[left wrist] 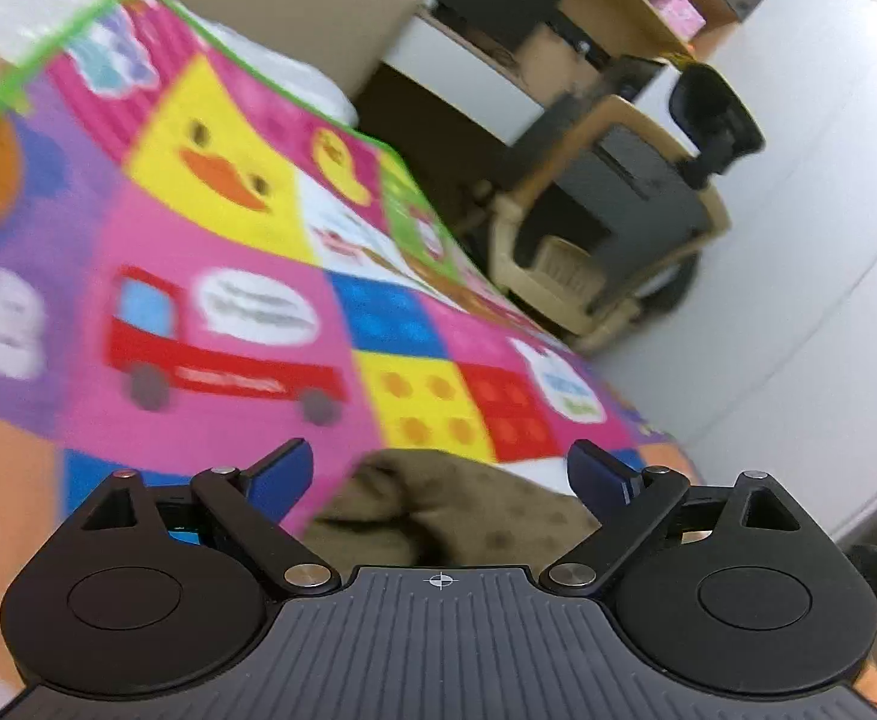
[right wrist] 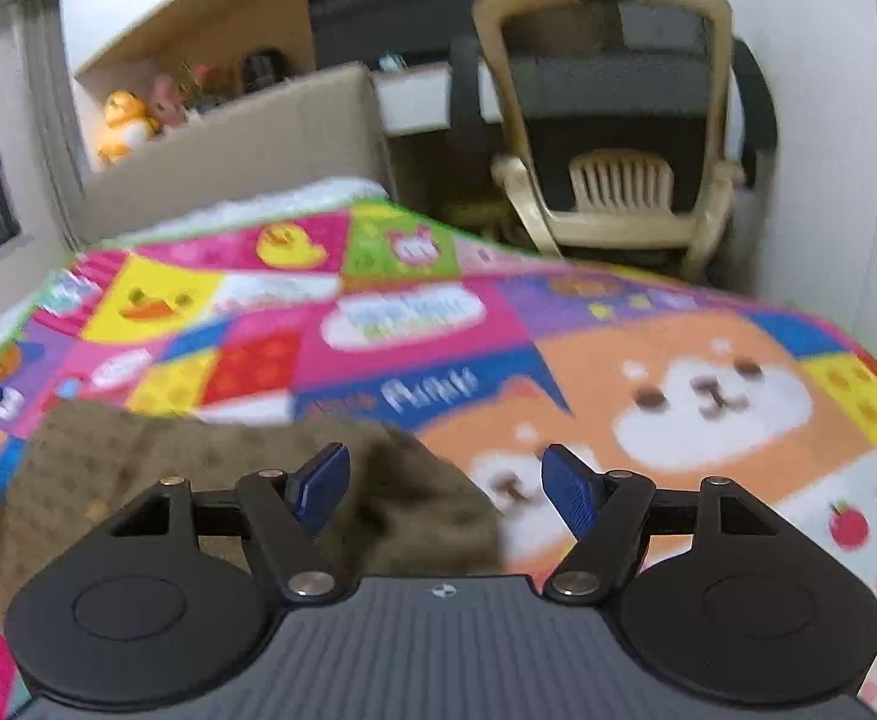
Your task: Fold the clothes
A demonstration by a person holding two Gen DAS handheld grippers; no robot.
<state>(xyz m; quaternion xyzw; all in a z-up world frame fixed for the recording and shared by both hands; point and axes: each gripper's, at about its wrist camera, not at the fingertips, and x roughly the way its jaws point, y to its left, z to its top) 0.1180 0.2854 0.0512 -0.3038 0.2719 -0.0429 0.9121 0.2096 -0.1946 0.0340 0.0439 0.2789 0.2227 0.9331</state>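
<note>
I've got both sets of fingers spread wide, left gripper (left wrist: 441,474) and right gripper (right wrist: 445,483) above the brown garment (right wrist: 138,456) on the colourful blanket (right wrist: 648,360), holding nothing.

Both views are evenly and brightly lit, without glare or hard shadows. Motion blur smears the patterned blanket (left wrist: 210,276) ahead of each gripper, while the gripper bodies stay sharp. Fisheye distortion bends the wall (left wrist: 828,240) and chair (right wrist: 612,120) near the edges, and the frame corners darken
</note>
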